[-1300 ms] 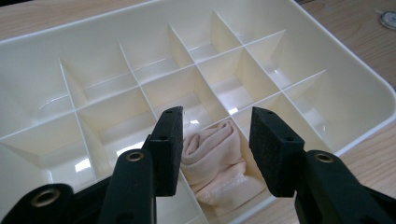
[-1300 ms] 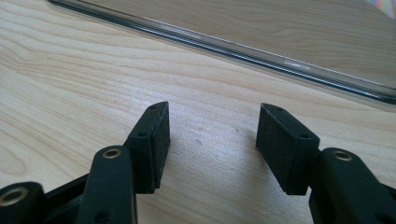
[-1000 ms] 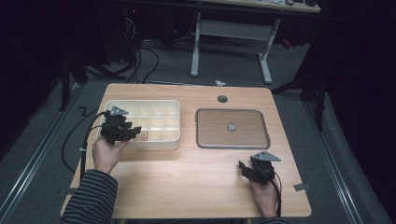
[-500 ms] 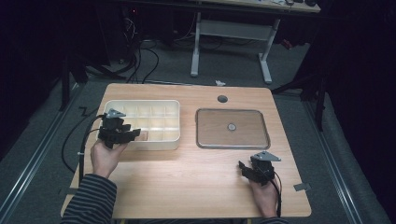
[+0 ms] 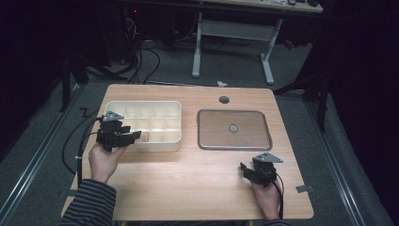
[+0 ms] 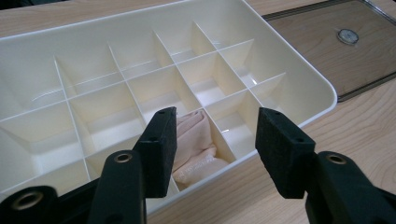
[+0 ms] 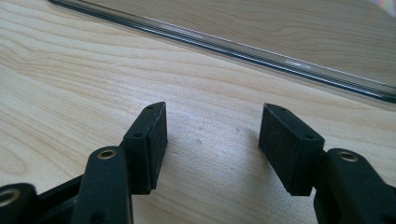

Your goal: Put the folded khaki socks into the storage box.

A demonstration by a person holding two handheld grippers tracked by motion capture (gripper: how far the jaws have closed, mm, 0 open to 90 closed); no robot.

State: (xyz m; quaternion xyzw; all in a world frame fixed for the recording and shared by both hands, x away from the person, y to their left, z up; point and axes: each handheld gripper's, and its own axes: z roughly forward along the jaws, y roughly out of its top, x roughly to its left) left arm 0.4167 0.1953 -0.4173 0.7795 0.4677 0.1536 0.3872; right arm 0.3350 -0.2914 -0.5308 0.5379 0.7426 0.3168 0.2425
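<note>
A cream divided tray [image 5: 143, 102] sits on the left half of the table. A soft pink bundle [image 5: 145, 137] lies in one compartment of its near row, seen close up as a pink bundle [image 6: 196, 144]. My left gripper [image 5: 134, 135] hovers over the tray's near edge; its jaws have just been opening. In the left gripper view, the left gripper [image 6: 215, 140] is open. The bundle lies beyond the gap and neither pad presses on it. My right gripper [image 5: 243, 168] rests low at the front right, and the right gripper [image 7: 212, 144] is open over bare wood.
A clear flat lid [image 5: 216, 132] with a small round knob lies right of the tray, its edge [image 7: 280, 60] just ahead of the right gripper. The other compartments of the tray [image 6: 327, 93] look bare. The floor and desk legs beyond the table are dark.
The left gripper has eased back slightly toward the tray's near edge. The pink bundle stays in its compartment. The right hand has kept still.
</note>
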